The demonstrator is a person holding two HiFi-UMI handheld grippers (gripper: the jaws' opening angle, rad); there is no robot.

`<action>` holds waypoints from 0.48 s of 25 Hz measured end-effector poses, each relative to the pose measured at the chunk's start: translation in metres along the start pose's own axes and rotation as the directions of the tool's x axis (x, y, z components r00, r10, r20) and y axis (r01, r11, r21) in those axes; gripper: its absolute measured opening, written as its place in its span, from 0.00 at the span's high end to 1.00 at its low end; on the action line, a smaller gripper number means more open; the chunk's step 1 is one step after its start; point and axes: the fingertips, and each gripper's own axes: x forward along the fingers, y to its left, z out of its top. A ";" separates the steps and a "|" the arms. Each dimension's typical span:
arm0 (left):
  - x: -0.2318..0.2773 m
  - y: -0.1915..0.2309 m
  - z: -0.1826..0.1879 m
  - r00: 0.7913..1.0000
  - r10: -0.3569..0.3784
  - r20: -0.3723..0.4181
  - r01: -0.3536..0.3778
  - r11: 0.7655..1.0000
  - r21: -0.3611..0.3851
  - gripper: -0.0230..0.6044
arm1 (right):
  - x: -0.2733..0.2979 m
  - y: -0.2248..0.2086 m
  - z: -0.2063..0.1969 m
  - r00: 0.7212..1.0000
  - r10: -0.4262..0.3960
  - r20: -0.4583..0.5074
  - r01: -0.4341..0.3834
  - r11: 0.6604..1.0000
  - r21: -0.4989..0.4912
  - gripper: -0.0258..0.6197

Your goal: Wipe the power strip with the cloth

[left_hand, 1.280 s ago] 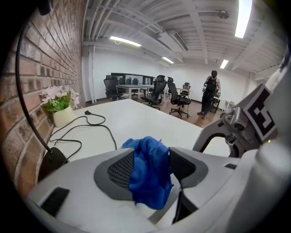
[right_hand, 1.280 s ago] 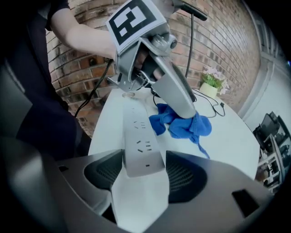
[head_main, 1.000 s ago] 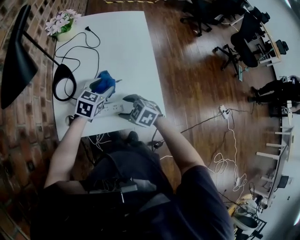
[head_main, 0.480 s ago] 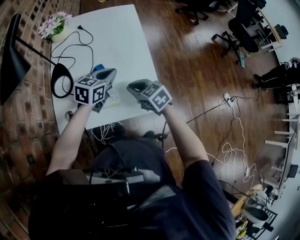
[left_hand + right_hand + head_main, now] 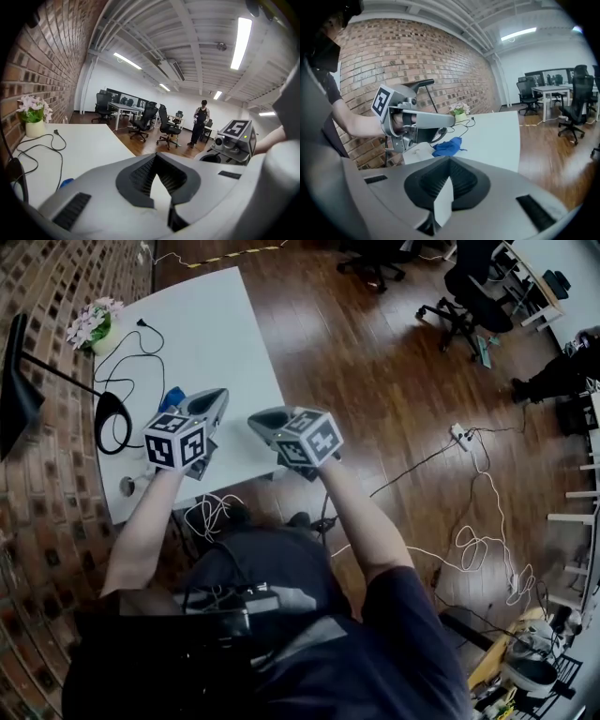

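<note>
One blue cloth (image 5: 172, 397) is noted on the white table (image 5: 225, 324), just beyond the left gripper (image 5: 216, 399); the power strip cannot be made out; both grippers are clenched, empty; jaws of the right gripper (image 5: 261, 418) have just been closing.
</note>
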 end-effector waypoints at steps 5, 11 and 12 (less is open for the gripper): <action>0.028 -0.057 0.013 0.999 -0.034 0.014 0.034 0.999 0.042 0.98 | -0.058 -0.023 -0.012 0.998 -0.044 0.052 0.042 0.998 0.043 0.99; 0.072 -0.125 0.018 0.995 -0.100 -0.017 0.101 0.989 0.105 0.98 | -0.130 -0.055 -0.034 0.987 -0.125 0.105 0.114 0.989 0.098 0.99; 0.081 -0.136 0.019 0.993 -0.113 -0.024 0.115 0.987 0.115 0.98 | -0.143 -0.061 -0.037 0.984 -0.139 0.115 0.127 0.986 0.109 0.99</action>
